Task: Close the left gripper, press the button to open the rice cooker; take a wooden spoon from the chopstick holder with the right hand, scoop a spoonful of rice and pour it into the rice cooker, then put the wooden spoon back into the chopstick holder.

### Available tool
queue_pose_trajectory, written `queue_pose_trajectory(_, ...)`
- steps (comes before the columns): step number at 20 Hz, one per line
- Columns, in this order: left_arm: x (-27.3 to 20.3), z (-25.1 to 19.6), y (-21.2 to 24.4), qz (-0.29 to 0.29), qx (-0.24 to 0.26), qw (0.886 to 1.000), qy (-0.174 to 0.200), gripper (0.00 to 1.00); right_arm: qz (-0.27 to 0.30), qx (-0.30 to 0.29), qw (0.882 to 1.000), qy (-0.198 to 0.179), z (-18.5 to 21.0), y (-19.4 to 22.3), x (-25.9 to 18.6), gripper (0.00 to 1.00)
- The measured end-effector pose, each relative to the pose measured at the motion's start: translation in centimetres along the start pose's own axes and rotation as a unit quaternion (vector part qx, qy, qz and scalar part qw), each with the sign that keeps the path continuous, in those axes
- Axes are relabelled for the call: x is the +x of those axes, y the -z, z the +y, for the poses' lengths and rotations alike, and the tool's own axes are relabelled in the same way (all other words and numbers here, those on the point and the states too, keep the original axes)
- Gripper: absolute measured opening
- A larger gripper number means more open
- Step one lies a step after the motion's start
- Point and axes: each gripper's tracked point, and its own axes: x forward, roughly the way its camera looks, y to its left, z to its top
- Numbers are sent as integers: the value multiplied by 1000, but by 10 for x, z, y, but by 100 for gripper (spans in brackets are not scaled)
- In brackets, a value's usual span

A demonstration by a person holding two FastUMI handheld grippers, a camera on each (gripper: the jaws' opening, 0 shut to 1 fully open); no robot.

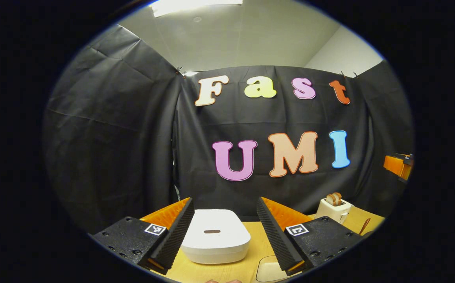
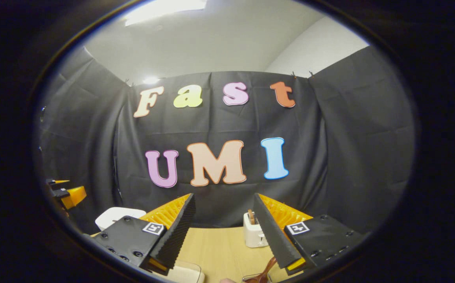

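Tabletop (image 1: pixel 227 271): pale wood, running back to the black cloth wall.

Rice cooker (image 1: pixel 215 239): white, rounded, lid down, sitting on the tabletop straight ahead of the left claw (image 1: pixel 225 230) and framed between its two fingers. A dark oval slot shows on the lid top; I take it for the release button, though I cannot be certain. In the right gripper view the cooker sits off at the lower left, behind that claw's left finger.

White holder (image 2: pixel 254 235): a boxy white container toward the back of the tabletop, brown wooden pieces standing up out of its top. Likely the chopstick holder. It lies ahead of the right claw (image 2: pixel 223 230), just beside its right finger in the picture.

Shallow pale dish (image 1: pixel 268 271): near the front edge, contents not readable.

Wooden spoon (image 2: pixel 264 271): brown, at the bottom edge of the right gripper view, below the claw; what it rests in is cut off.

Left claw: spread wide, holding nothing. Right claw: likewise spread wide, holding nothing.

Judgement: the task stands at its very first step; lid not yet opened. Next move calls for drawing the left claw's fingers together, then lowering the joined tips onto the button squarely enough to press without skidding on the smooth lid.
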Motion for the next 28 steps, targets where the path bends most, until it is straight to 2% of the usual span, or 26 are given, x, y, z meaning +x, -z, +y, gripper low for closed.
queue_pose_trajectory(5,3,1,-3,-2,6,1000,2,94,-3,3,1000,1,-1,-3,-4,95)
queue_pose_trajectory(9,10,4,-5,-3,6,1000,9,70,-8,-5,1000,3,-4,-7,-7,94)
queue_pose_trajectory(10,12,5,-2,2,8,1000,12,59,-10,-8,1000,4,-4,-7,-7,96)
queue_pose_trajectory(11,15,4,0,6,8,1000,16,51,-12,-10,1000,4,-4,-8,-8,94)
queue_pose_trajectory(13,22,5,6,13,0,1000,19,36,-13,-12,1000,8,-6,-9,-9,99)
queue_pose_trajectory(14,24,10,8,14,-8,1000,18,19,-12,-12,1000,10,-7,-9,-9,98)
queue_pose_trajectory(16,34,11,16,22,-18,999,23,2,-9,-15,1000,16,-9,-7,-10,96)
queue_pose_trajectory(19,50,14,31,38,-35,998,44,0,-9,-26,999,30,-13,-6,-10,94)
queue_pose_trajectory(23,86,40,51,49,-23,998,26,0,1,-36,998,45,-14,0,-10,97)
queue_pose_trajectory(28,118,45,97,95,-32,994,36,0,14,-51,997,62,-12,10,-5,99)
